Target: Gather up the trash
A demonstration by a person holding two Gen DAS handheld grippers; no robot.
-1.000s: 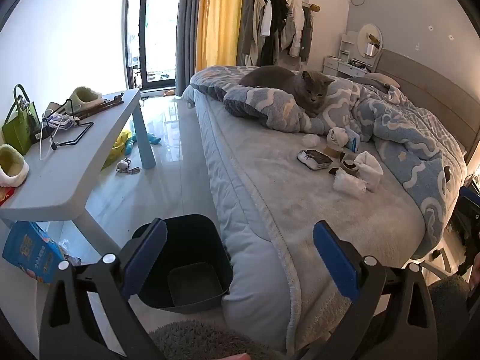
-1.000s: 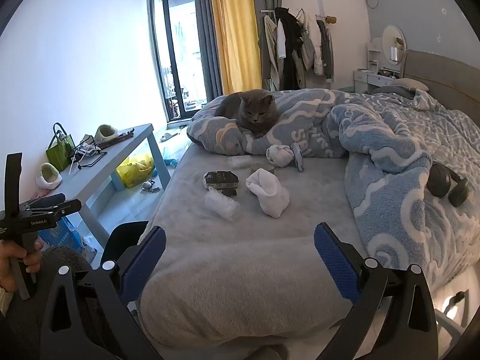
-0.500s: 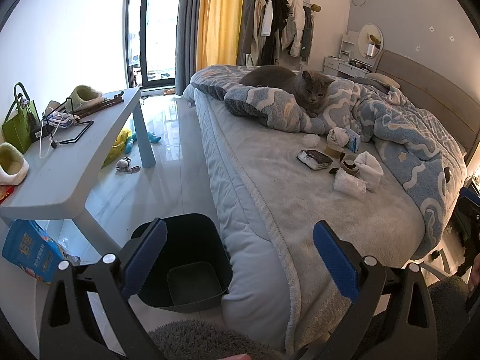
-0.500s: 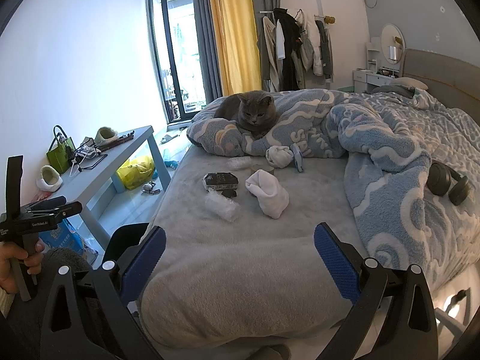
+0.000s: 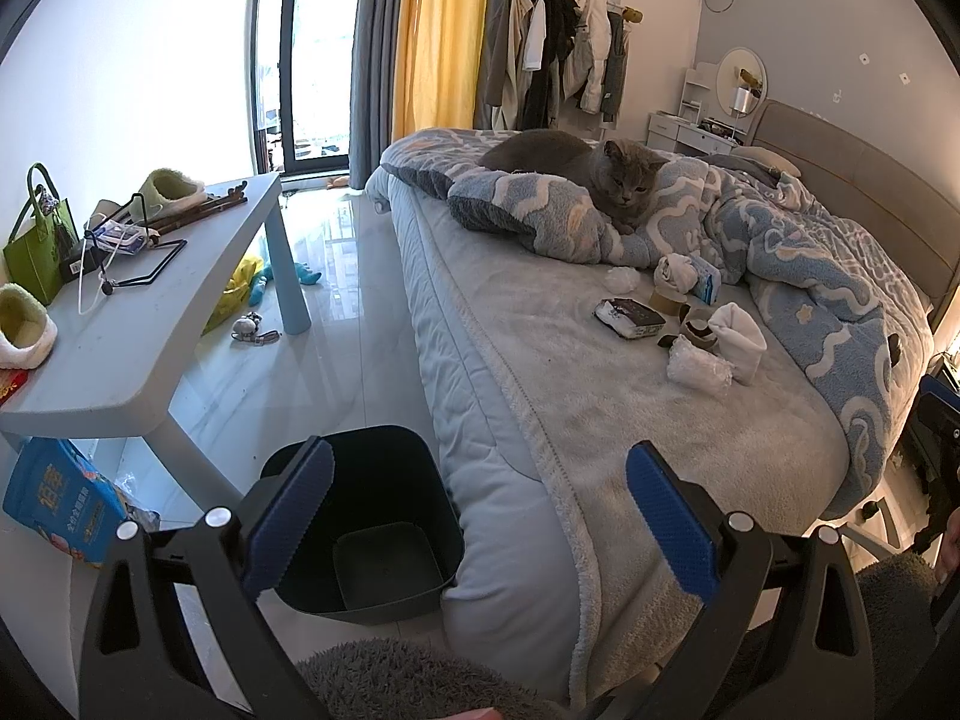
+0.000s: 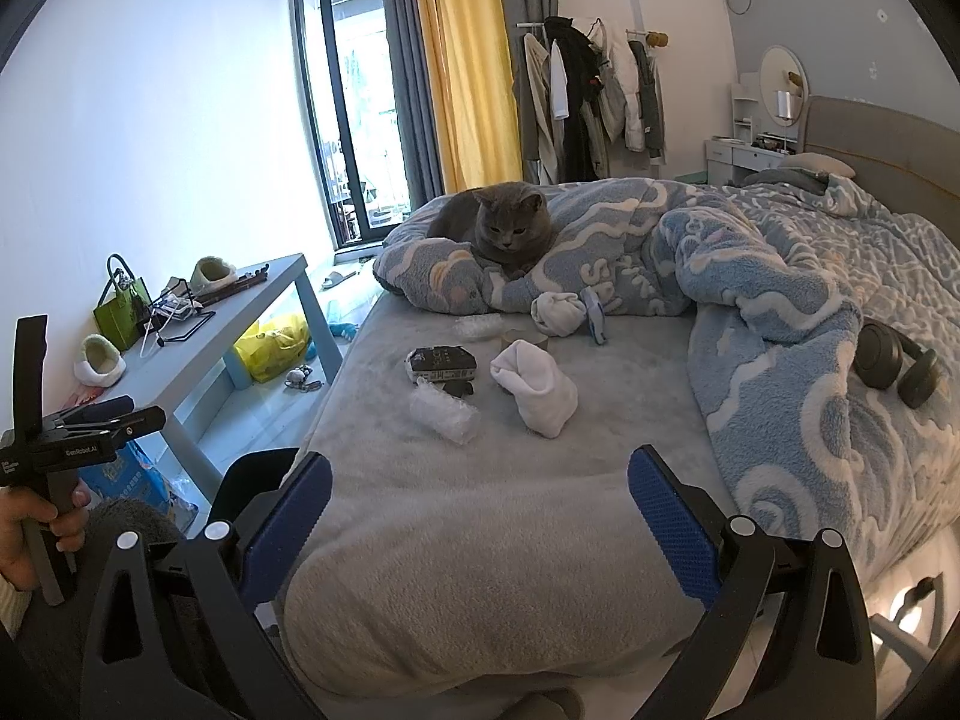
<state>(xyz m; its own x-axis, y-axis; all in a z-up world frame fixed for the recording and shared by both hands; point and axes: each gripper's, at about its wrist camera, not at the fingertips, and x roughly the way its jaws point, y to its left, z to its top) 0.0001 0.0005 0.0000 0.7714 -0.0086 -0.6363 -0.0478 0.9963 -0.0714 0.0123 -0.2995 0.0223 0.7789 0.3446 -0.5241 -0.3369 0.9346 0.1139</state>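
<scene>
Beside the bed (image 5: 540, 420) sat the bin (image 5: 372, 516), handy for the wrapper (image 6: 444, 411); left gripper (image 5: 480, 516) and right gripper (image 6: 480, 516) both hovered spread, holding nothing.

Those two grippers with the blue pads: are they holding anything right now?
Nothing. The left gripper and the right gripper are both open and empty, short of the trash on the bed.
</scene>
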